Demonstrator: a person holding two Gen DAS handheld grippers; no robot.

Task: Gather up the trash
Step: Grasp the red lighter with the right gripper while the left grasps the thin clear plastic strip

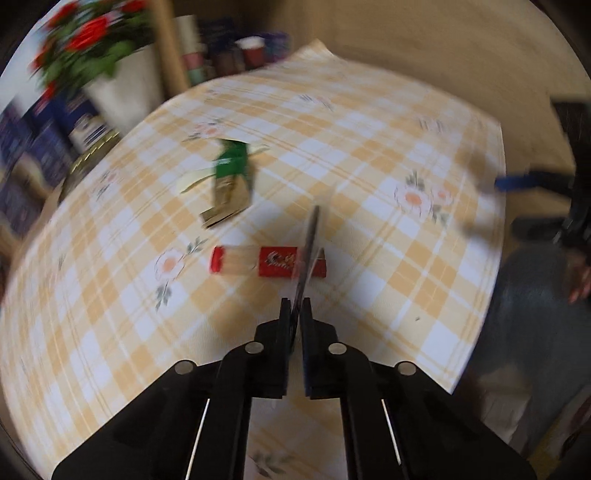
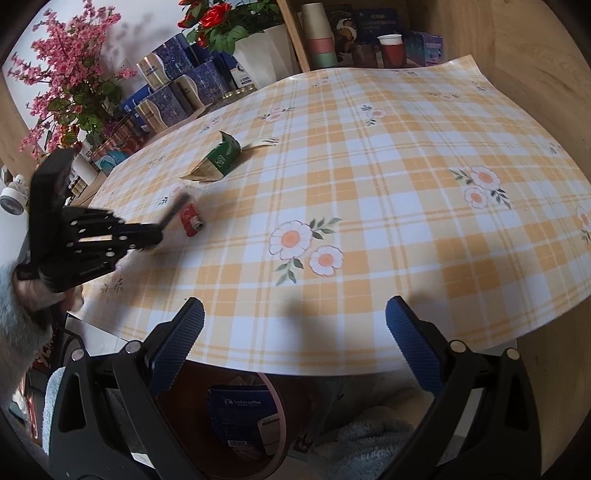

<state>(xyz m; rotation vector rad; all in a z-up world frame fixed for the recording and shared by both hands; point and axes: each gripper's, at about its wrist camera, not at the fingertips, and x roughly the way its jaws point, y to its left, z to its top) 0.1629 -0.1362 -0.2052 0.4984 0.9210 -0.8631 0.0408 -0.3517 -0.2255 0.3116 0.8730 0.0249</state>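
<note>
My left gripper (image 1: 294,308) is shut on a thin dark flat strip (image 1: 306,254) that sticks up and forward above the table; it also shows in the right wrist view (image 2: 157,230). Beyond it a red snack wrapper (image 1: 269,261) lies flat on the yellow checked tablecloth (image 1: 369,147), also seen in the right wrist view (image 2: 192,219). Farther back lies a green and gold carton (image 1: 229,181), also in the right wrist view (image 2: 218,160). My right gripper (image 2: 295,332) is open and empty above the table's near edge. A bin (image 2: 243,417) below the edge holds a dark blue coffee packet.
Blue boxes (image 2: 177,88), a white pot of red flowers (image 2: 258,48), pink blossoms (image 2: 70,74) and stacked cups (image 2: 319,33) line the table's far left and back. A wooden wall (image 2: 535,74) stands to the right. A fluffy cloth (image 2: 369,435) lies by the bin.
</note>
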